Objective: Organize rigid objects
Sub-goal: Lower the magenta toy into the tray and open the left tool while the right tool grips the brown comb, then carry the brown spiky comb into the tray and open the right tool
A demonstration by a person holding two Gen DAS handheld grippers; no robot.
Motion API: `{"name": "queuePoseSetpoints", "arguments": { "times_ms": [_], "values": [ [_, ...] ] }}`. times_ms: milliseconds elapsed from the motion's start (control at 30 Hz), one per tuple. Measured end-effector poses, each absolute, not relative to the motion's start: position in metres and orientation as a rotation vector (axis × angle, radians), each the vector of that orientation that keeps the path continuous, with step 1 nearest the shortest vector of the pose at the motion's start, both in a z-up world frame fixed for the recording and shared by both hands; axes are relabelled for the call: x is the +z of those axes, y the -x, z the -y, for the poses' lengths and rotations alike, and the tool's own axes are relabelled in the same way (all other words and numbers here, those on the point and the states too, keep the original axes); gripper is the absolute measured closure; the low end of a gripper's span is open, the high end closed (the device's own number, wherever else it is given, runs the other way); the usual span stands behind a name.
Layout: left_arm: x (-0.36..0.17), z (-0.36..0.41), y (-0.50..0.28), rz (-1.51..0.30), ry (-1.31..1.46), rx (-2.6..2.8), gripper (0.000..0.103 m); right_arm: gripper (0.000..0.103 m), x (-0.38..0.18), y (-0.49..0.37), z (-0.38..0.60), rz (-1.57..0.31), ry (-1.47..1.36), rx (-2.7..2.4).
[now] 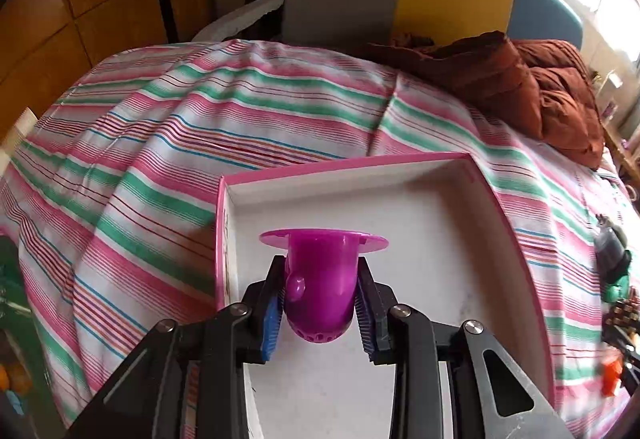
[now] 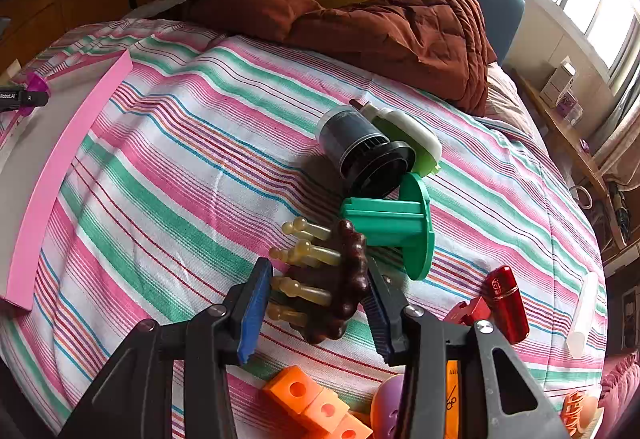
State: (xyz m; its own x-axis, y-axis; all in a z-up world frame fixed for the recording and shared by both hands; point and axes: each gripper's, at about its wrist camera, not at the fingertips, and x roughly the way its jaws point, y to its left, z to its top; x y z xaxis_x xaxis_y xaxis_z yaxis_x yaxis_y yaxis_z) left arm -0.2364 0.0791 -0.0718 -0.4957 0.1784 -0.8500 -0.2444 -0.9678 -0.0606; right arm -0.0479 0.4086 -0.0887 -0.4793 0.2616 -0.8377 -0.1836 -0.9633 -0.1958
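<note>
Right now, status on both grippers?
Left gripper shut on purple cup, over pink-rimmed tray. Right gripper open around brown holder. Nothing blocking.

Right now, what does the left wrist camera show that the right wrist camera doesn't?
Only the left wrist view shows the pink tray's white floor, with the left gripper holding the purple flanged cup above it. Only the right wrist view shows the right gripper open around the brown piece with yellowish pegs, the orange blocks and the red case. Both show the striped sheet, rust-brown quilt and green spool.
</note>
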Motion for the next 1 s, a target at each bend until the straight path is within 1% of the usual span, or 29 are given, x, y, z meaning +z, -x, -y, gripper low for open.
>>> {"name": "queuePoseSetpoints", "arguments": {
  "times_ms": [67, 100, 133, 200, 400, 500, 600, 800, 1000],
  "values": [
    [-0.074, -0.077, 0.239, -0.100, 1.427, 2.535, 0.070, 0.058, -0.089, 0.048, -0.409, 0.114, 1.435, 2.497],
    [-0.073, -0.075, 0.239, -0.102, 1.427, 2.545, 0.064, 0.058, -0.089, 0.048, -0.409, 0.113, 1.435, 2.497],
    [-0.073, -0.073, 0.239, -0.097, 1.423, 2.550, 0.056, 0.058, -0.089, 0.048, -0.409, 0.114, 1.435, 2.497],
    [-0.071, -0.068, 0.236, -0.074, 1.403, 2.566, 0.050, 0.058, -0.088, 0.048, -0.409, 0.115, 1.435, 2.497],
    [-0.053, -0.056, 0.209, -0.063, 1.335, 2.604, 0.050, 0.058, -0.088, 0.048, -0.409, 0.114, 1.435, 2.496],
    [-0.041, -0.048, 0.182, -0.039, 1.283, 2.626, 0.045, 0.058, -0.088, 0.048, -0.409, 0.117, 1.434, 2.496],
    [-0.036, -0.045, 0.152, -0.039, 1.260, 2.623, 0.045, 0.058, -0.088, 0.048, -0.409, 0.125, 1.433, 2.495],
    [-0.034, -0.057, 0.093, -0.099, 1.227, 2.596, 0.045, 0.058, -0.087, 0.046, -0.405, 0.137, 1.430, 2.512],
    [-0.032, -0.069, 0.056, -0.149, 1.200, 2.573, 0.044, 0.058, -0.085, 0.046, -0.389, 0.170, 1.442, 2.589]
  ]
}}
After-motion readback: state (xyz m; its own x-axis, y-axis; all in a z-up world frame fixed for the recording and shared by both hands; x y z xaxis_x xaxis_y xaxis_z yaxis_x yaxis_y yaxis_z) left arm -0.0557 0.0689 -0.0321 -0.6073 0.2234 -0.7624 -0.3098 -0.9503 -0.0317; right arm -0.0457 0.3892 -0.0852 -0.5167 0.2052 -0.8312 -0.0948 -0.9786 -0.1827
